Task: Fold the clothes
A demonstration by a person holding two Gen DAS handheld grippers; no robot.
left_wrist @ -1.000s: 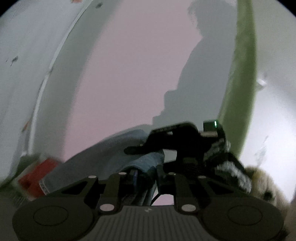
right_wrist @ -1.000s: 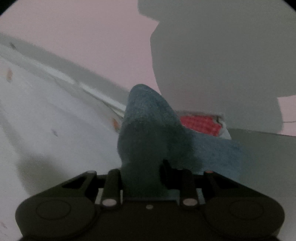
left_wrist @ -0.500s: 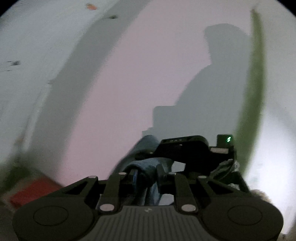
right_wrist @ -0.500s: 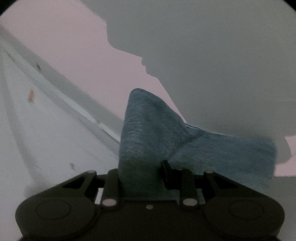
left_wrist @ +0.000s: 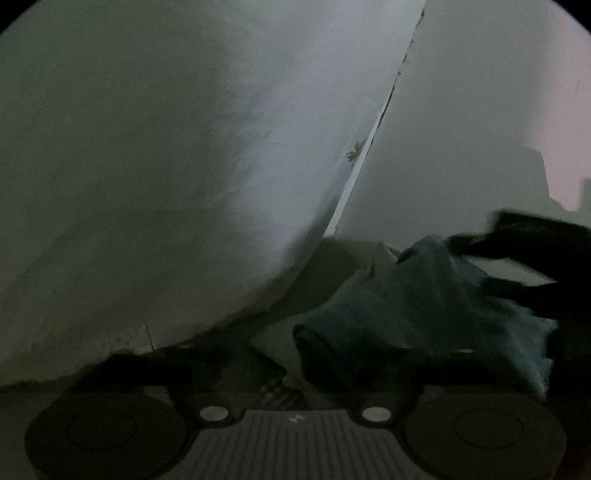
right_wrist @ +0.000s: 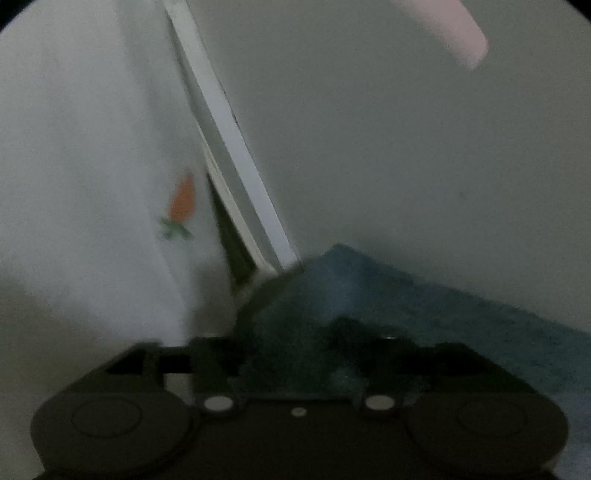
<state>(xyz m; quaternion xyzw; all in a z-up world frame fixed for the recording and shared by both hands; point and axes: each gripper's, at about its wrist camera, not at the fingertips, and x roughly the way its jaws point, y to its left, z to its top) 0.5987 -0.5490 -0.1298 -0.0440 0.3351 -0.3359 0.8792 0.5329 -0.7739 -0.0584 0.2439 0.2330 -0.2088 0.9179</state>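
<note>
A blue-grey towel-like cloth (left_wrist: 406, 306) lies bunched low on the surface, just ahead and to the right of my left gripper (left_wrist: 291, 362). That gripper's jaws are opening and stand wide, with the cloth's near fold loose between them. In the right wrist view the same cloth (right_wrist: 461, 317) humps up between the fingers of my right gripper (right_wrist: 299, 343) and trails off to the right. Its jaws are opening too and no longer pinch the cloth. The right gripper (left_wrist: 535, 266) shows as a dark blur over the cloth's far side. Both views are dim and smeared.
A white sheet (right_wrist: 92, 184) printed with a small orange carrot (right_wrist: 181, 203) fills the left. A pale edge strip (right_wrist: 236, 147) runs diagonally beside a grey shadowed wall (right_wrist: 406, 147). A pink patch (right_wrist: 443, 29) sits at the top right.
Both grippers have swung down towards the surface with the cloth. Their jaws, shut on the cloth before, now stand apart. The pink wall has mostly left both views.
</note>
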